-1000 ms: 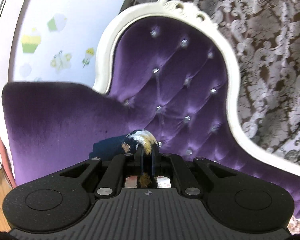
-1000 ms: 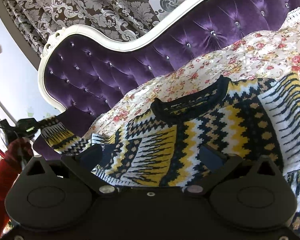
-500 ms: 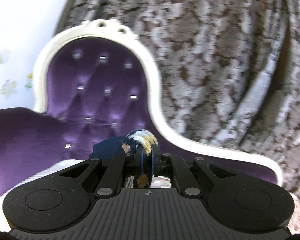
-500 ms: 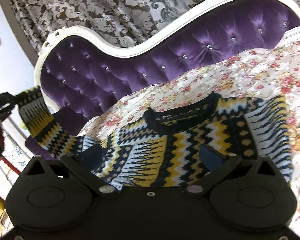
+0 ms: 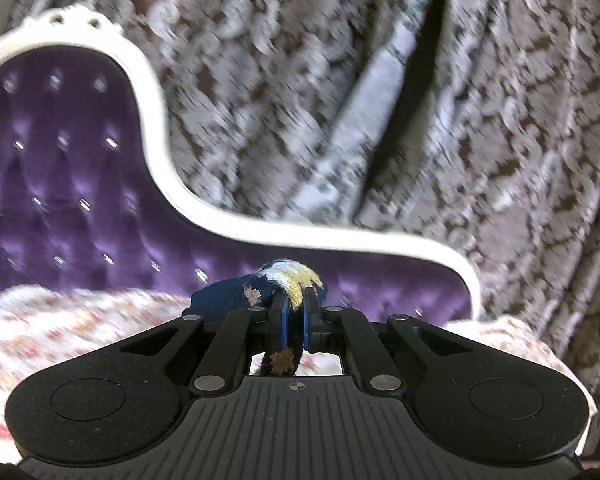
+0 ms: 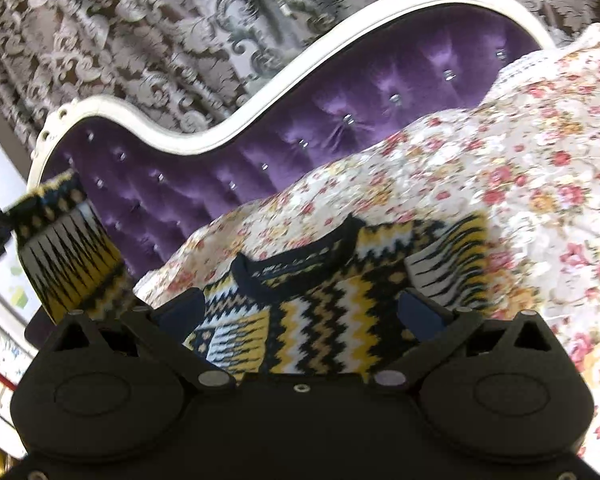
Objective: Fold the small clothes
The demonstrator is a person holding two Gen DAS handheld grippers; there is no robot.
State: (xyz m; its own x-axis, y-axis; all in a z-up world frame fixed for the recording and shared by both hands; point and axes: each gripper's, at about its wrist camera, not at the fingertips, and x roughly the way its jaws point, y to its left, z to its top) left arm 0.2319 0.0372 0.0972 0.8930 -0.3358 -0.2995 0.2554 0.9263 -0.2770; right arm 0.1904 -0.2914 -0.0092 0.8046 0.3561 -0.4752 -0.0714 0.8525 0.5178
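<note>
A small knitted sweater (image 6: pixel 324 320) with navy, yellow and white zigzags lies flat on a floral cover, its navy collar (image 6: pixel 300 256) facing away. My left gripper (image 5: pixel 295 312) is shut on the cuff of the sweater's sleeve (image 5: pixel 288 284). In the right wrist view that sleeve (image 6: pixel 68 248) is held up in the air at the far left. My right gripper (image 6: pixel 300 312) is open and empty, hovering just above the sweater's body with a finger on each side.
The floral cover (image 6: pixel 520 168) lies over a purple tufted sofa (image 6: pixel 340 120) with a white carved frame (image 5: pixel 156 128). A patterned brown and grey curtain (image 5: pixel 380 100) hangs behind the sofa. A pale wall is at the far left.
My left gripper has swung to the right with the sleeve cuff, lifting the sleeve higher. My right gripper has moved closer over the sweater's body.
</note>
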